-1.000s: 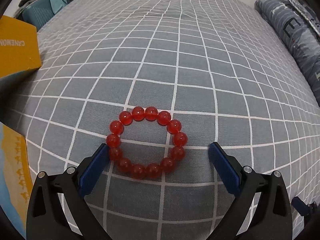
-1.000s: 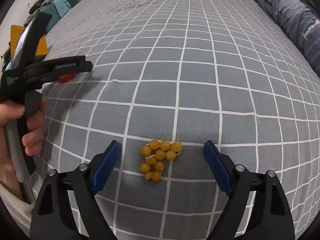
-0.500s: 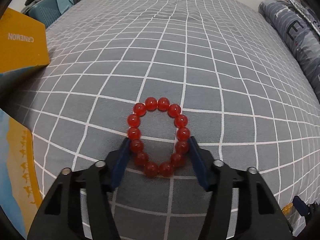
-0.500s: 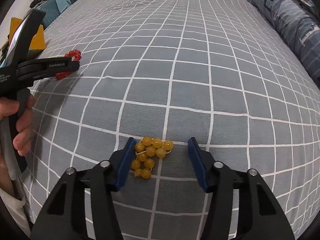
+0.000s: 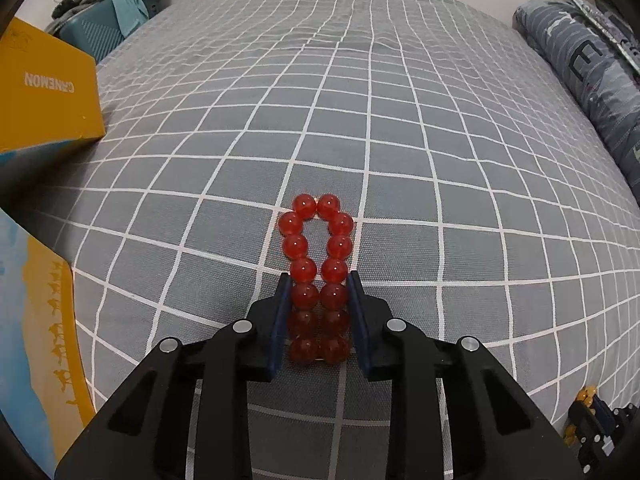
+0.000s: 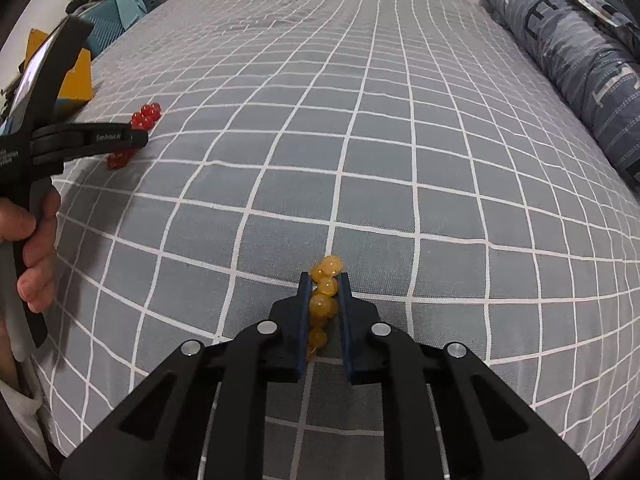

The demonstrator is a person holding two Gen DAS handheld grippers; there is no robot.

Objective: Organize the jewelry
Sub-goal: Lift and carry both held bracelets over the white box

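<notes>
My left gripper [image 5: 319, 280] is shut on the red bead bracelet [image 5: 316, 240], squeezed into a narrow loop that sticks out ahead over the grey checked bedspread [image 5: 400, 140]. My right gripper [image 6: 324, 280] is shut on the yellow bead bracelet [image 6: 326, 276], bunched between the pads with a few beads poking past the tips. In the right wrist view the left gripper [image 6: 136, 138] shows at the left, held by a hand, with the red bracelet [image 6: 146, 114] in it. The right gripper with yellow beads [image 5: 586, 396] shows at the lower right of the left wrist view.
A yellow box [image 5: 40, 92] lies on the bed at the left, also in the right wrist view [image 6: 76, 76]. Another yellow and blue box edge [image 5: 48, 340] is at the near left. A rolled blue quilt [image 6: 568, 52] lies along the right. A teal case [image 5: 100, 32] stands beyond the bed.
Both grippers have closed: the left one squeezed the round red bracelet into a narrow loop, the right one gathered the yellow beads between its pads.
</notes>
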